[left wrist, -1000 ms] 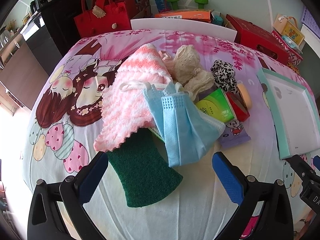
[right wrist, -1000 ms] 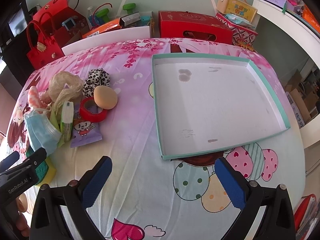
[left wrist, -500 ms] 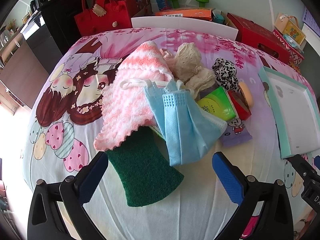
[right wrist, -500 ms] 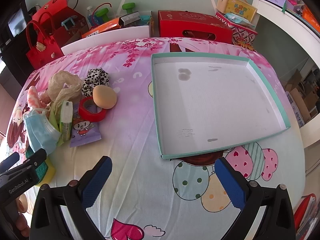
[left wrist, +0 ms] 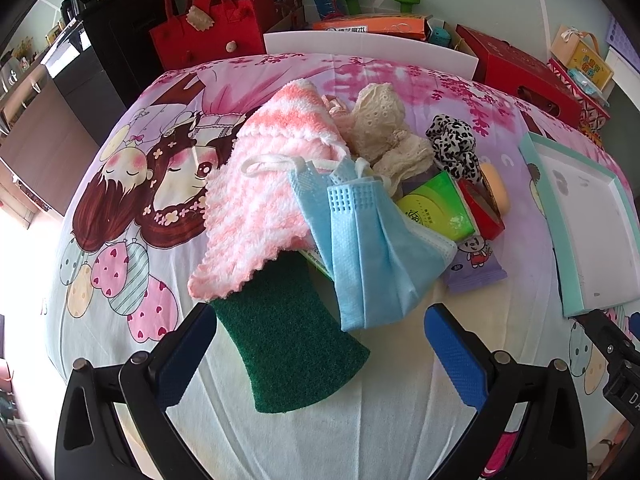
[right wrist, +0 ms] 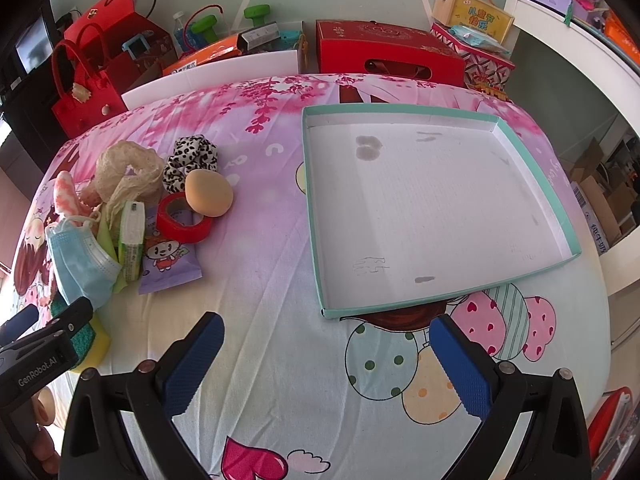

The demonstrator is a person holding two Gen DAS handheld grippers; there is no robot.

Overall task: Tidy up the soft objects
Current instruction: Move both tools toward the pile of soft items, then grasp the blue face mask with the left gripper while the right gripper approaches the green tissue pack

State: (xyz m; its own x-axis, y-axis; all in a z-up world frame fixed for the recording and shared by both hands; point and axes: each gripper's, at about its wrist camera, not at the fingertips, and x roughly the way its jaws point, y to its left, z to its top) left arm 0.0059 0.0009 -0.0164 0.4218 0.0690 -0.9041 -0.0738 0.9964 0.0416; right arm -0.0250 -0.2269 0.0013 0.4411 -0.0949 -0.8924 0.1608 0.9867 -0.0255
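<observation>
The left gripper point(left wrist: 320, 344) has its jaws spread wide with nothing pinched. Between them and just ahead lies the green scouring sponge point(left wrist: 288, 332), its near end inside the gap, touching neither pad. Its far end is tucked under the pink-and-white fluffy cloth point(left wrist: 264, 200), which lies ahead and toward the left jaw. A blue face mask point(left wrist: 372, 248) drapes over the pile ahead, toward the right jaw, its lower edge just beside the sponge. Beyond the mask sit a green tissue pack point(left wrist: 440, 208), a cream lace piece point(left wrist: 380, 128), a leopard-print scrunchie point(left wrist: 454, 148), a red tape roll point(left wrist: 480, 212) and a purple snack packet point(left wrist: 476, 268) — all crowded together on the cartoon bedsheet point(left wrist: 120, 200).

The right gripper point(right wrist: 326, 364) is likewise spread and empty, hovering over bare sheet. Ahead of its right jaw lies the teal-rimmed tray point(right wrist: 314, 216), its white floor holding nothing. The soft pile lies well off past the left jaw — a peach egg-shaped sponge point(right wrist: 208, 198) rests against the tape roll there.
</observation>
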